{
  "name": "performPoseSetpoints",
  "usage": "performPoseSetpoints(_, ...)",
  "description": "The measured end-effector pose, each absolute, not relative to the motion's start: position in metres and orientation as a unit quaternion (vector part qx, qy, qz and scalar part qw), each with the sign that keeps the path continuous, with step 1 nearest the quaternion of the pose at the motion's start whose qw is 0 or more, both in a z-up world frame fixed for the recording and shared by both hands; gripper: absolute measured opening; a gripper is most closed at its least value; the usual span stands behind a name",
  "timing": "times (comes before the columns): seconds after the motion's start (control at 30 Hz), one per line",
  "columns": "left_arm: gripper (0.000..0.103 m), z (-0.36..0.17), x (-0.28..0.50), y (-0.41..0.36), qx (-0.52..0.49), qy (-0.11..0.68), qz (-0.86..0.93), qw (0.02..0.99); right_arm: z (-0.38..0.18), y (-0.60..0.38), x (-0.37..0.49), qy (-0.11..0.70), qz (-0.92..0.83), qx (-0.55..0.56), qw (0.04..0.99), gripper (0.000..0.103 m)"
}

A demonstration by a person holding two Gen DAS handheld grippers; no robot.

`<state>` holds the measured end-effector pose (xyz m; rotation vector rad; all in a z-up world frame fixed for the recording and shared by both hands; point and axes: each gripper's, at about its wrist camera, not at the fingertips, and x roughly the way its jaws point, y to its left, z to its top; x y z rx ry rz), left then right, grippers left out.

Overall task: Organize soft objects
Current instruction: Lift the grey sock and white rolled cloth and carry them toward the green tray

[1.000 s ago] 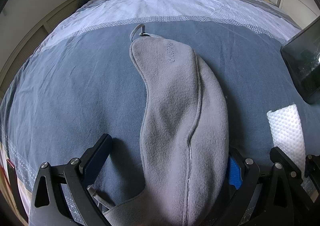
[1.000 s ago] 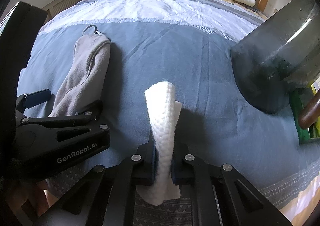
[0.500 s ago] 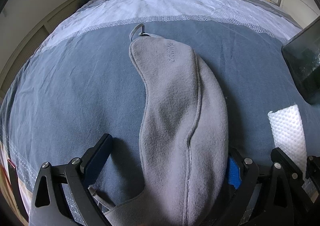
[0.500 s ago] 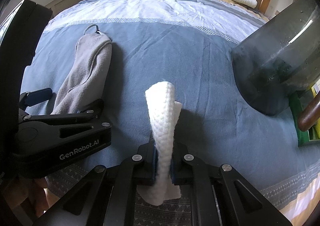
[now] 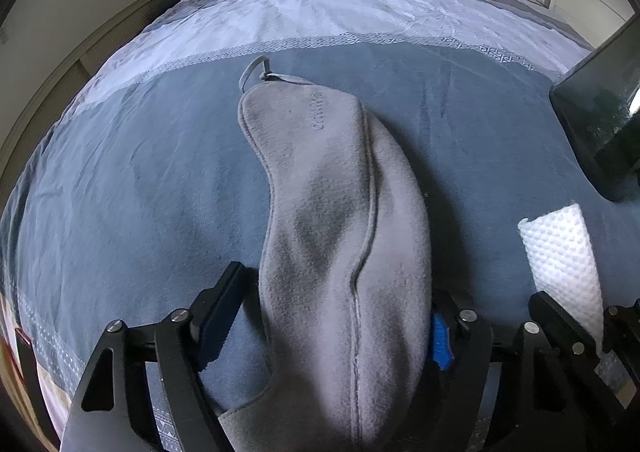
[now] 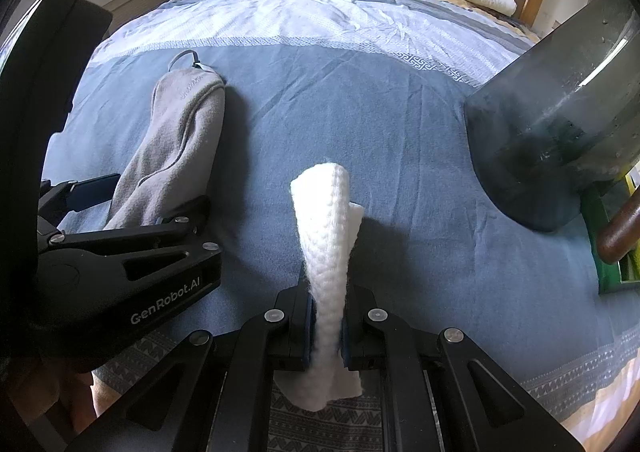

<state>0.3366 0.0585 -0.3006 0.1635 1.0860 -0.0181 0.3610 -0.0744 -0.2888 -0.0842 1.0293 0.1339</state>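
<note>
The right gripper [image 6: 325, 322] pinches a rolled white cloth [image 6: 326, 252] above the bed [image 6: 360, 123]. The left gripper [image 5: 340, 316] is closing around the grey fleece neck pillow [image 5: 340, 219] lying there. Neither has reached the dark bin [image 6: 560, 123]; most remains.

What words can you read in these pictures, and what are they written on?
"GenRobot.AI": white letters on the side of the black left gripper.
Pressed-in word on the grey fleece pillow: too faint to read.
No other writing.
</note>
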Motion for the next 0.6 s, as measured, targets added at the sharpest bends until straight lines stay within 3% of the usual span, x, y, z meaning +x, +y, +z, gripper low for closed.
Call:
performPoseSetpoints(0.3, 0.052, -0.299, 0.335, 0.051, 0.081, 0.514, -0.025, 0.853, -0.29, -0.074, 0.362, 0.492, 0.065, -0.04, 0.867, 0.009)
performPoseSetpoints(0.47, 0.03, -0.297, 0.335, 0.048, 0.079, 0.514, -0.036, 0.854, -0.29, -0.074, 0.362, 0.492, 0.067, -0.038, 0.867, 0.009)
performPoseSetpoints(0.6, 0.021, -0.296, 0.337, 0.049, 0.072, 0.514, -0.035, 0.854, -0.288, -0.075, 0.361, 0.491, 0.069, -0.034, 0.868, 0.009)
